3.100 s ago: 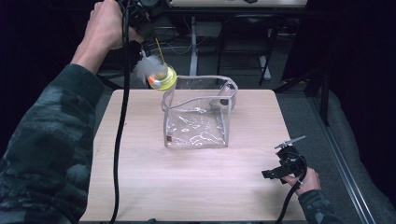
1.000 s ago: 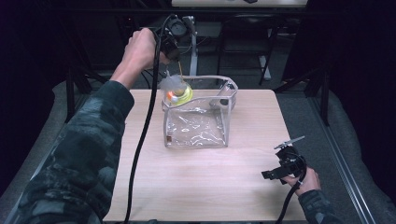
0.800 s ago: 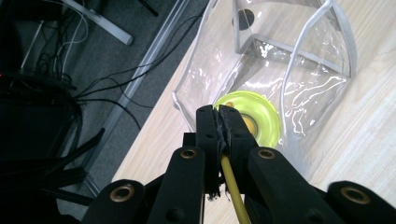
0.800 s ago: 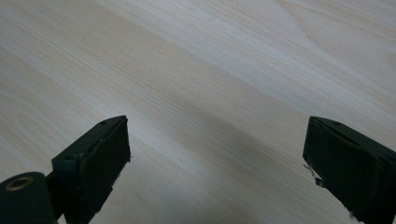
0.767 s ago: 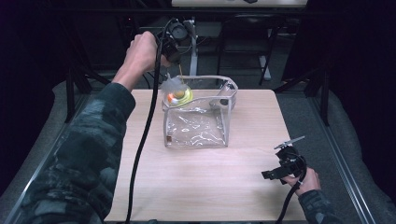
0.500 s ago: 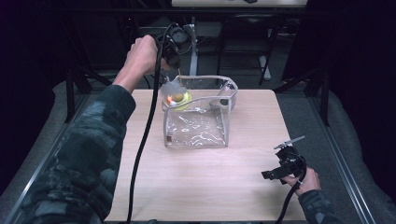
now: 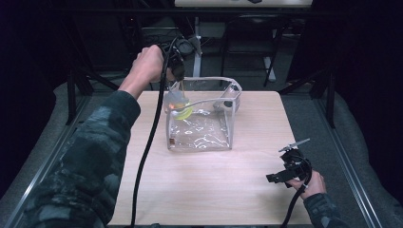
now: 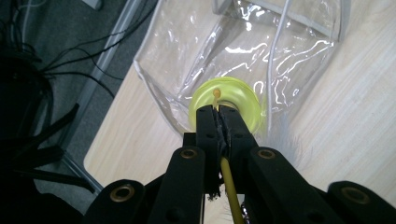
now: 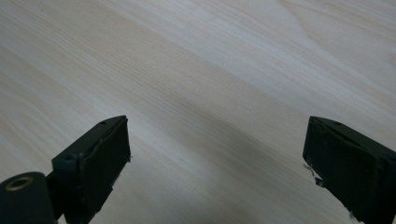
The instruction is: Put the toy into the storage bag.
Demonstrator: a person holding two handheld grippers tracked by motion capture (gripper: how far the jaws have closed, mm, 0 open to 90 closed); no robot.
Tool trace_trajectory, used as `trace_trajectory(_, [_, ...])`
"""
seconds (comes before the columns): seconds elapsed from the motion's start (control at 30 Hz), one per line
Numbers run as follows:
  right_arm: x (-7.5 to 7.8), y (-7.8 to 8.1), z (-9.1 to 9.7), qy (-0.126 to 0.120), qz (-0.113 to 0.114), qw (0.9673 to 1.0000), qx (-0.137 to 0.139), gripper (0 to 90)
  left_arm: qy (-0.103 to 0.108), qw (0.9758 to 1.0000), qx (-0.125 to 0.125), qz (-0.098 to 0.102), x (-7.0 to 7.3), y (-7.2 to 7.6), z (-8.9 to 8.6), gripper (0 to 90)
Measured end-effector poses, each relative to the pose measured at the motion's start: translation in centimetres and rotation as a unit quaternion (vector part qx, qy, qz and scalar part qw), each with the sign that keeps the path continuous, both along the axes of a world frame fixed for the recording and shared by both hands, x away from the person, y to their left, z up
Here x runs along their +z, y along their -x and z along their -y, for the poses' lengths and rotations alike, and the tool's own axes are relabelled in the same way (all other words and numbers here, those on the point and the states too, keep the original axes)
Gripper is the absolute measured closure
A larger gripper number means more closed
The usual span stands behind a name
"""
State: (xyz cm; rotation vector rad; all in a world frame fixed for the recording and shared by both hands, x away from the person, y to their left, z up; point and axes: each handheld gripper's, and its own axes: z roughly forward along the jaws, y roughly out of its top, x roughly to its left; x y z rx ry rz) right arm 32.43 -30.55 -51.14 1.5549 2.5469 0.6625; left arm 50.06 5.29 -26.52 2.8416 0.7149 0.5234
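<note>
Hidden: the white feathery part (image 8: 292,144) beside the left jaws is blurred and partly behind them; the thin yellow stick (image 8: 230,184) shows only between and below the pads.
Writing: none readable.
Left gripper (image 8: 218,112): jaws clamped on the stick; the round translucent yellow-green disc (image 8: 227,100) sits just beyond their tips, over the open clear plastic pouch with grey trim (image 7: 202,128).
Left hand (image 7: 147,64): raised, gripper pointing down into the pouch.
Right gripper (image 9: 215,140): jaws wide apart, bare light wooden table (image 9: 201,70) between them; hand low at the table's near edge.
</note>
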Motion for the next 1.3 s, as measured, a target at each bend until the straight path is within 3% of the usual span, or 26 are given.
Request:
trace_trajectory(0.53, [0.0, 0.0, 0.1, 0.002, -0.002, 1.0, 0.002, 6.8, -0.036, 0.9981, 0.011, -0.049, -3.5, -0.4, 0.7, 87.9])
trace_trajectory(1.3, [-0.1, 0.0, 0.0, 0.003, -0.004, 1.0, 0.0, 6.9, -0.045, 0.9942, 0.041, -0.088, -7.2, -1.1, 0.7, 87.3])
